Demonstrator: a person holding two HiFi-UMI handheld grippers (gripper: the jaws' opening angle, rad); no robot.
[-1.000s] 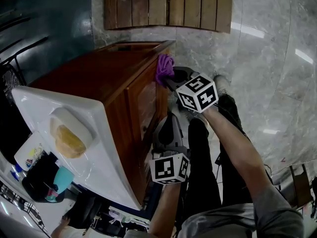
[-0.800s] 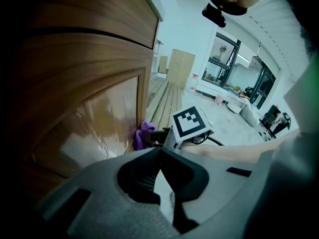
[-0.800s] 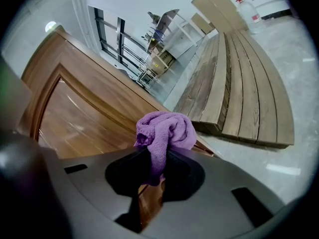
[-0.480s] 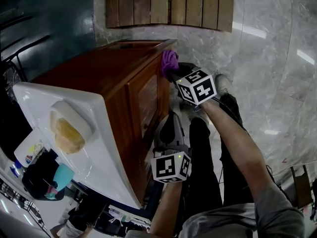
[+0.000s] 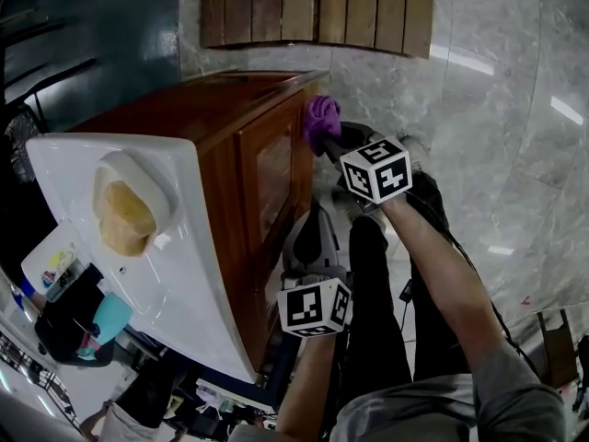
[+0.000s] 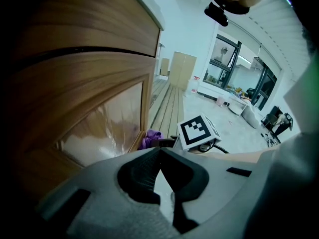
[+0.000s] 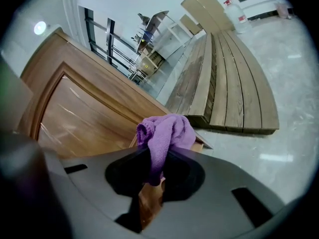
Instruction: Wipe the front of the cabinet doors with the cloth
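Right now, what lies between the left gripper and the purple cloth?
Nothing: in the left gripper view the stretch from the left gripper to the purple cloth is bare, with the cabinet door running alongside it.

Cabinet (image 5: 267, 173), seemingly bench (image 5: 313, 7), on marble floor (image 5: 497, 136)

Legible text: none. Left marker cube (image 5: 314, 308) and right marker cube (image 5: 375, 169): black-and-white square patterns only, no letters. Bottle label (image 5: 57, 267): print too small to read.
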